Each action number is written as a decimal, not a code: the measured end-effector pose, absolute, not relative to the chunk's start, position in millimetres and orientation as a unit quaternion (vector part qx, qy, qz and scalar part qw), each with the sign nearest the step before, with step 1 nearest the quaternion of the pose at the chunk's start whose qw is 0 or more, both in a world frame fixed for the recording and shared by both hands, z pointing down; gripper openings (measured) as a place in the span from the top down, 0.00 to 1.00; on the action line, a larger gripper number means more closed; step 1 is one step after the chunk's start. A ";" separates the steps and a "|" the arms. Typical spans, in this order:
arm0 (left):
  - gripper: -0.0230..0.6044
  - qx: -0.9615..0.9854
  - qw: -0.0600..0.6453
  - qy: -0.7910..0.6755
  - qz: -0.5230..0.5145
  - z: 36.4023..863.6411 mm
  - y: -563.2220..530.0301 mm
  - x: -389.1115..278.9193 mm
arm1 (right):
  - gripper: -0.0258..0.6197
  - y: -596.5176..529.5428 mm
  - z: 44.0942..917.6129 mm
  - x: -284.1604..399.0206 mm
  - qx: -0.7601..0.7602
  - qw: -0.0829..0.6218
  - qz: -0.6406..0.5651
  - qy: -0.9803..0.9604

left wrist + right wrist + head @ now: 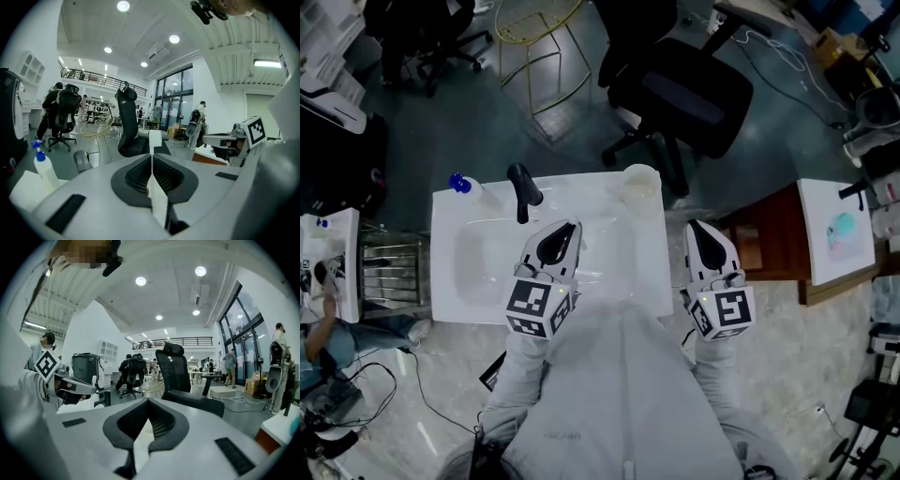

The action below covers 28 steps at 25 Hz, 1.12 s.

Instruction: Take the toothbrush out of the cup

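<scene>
The white toothbrush point(155, 139) is out of the cup, clamped between the jaws of the left tongs point(151, 157). Its bristle head stands above the jaw tips and its handle runs back down between the ribbed pads. These tongs hang over the front half of the white washbasin point(445, 262), pointing toward its back edge and tipped slightly downward, with the grey-sleeved forearm stretched out behind them. The translucent cup point(640, 181) stands at the washbasin's back right corner, apart from the tongs' tips. A black faucet point(523, 190) rises at the middle of the back rim, and a blue-capped bottle point(460, 184) stands at the back left corner. The right tongs point(147, 401) are clenched on nothing, held just off the washbasin's right side and pointing the same way.
</scene>
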<state>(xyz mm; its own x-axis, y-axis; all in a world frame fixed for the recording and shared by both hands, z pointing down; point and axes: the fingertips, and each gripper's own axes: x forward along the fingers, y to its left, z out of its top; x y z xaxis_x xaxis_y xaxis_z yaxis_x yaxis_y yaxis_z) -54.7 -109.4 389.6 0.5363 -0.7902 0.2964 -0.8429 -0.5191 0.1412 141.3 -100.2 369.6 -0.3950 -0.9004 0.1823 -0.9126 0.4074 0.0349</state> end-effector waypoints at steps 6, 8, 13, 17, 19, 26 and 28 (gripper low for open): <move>0.91 0.867 0.136 -0.469 0.102 391.9 -114.0 -55.6 | 0.92 -100.7 377.2 141.2 0.545 0.096 0.047 -0.832; 0.91 0.867 0.136 -0.468 0.102 392.8 -115.2 -55.1 | 0.92 -100.3 381.6 139.9 0.543 0.100 0.052 -0.832; 0.91 0.869 0.140 -0.464 0.104 394.1 -117.3 -54.5 | 0.92 -99.8 388.5 137.1 0.541 0.111 0.066 -0.831; 0.91 0.869 0.140 -0.464 0.105 394.5 -119.1 -55.6 | 0.92 -100.4 389.2 136.3 0.539 0.110 0.069 -0.832; 0.91 0.869 0.139 -0.464 0.105 394.6 -120.0 -55.6 | 0.92 -100.0 390.2 137.7 0.540 0.108 0.072 -0.832; 0.91 0.870 0.137 -0.461 0.110 394.0 -122.2 -55.3 | 0.92 -100.0 388.9 141.5 0.543 0.104 0.075 -0.830; 0.91 0.870 0.137 -0.461 0.110 394.5 -122.1 -54.5 | 0.92 -99.5 389.3 142.4 0.543 0.102 0.076 -0.830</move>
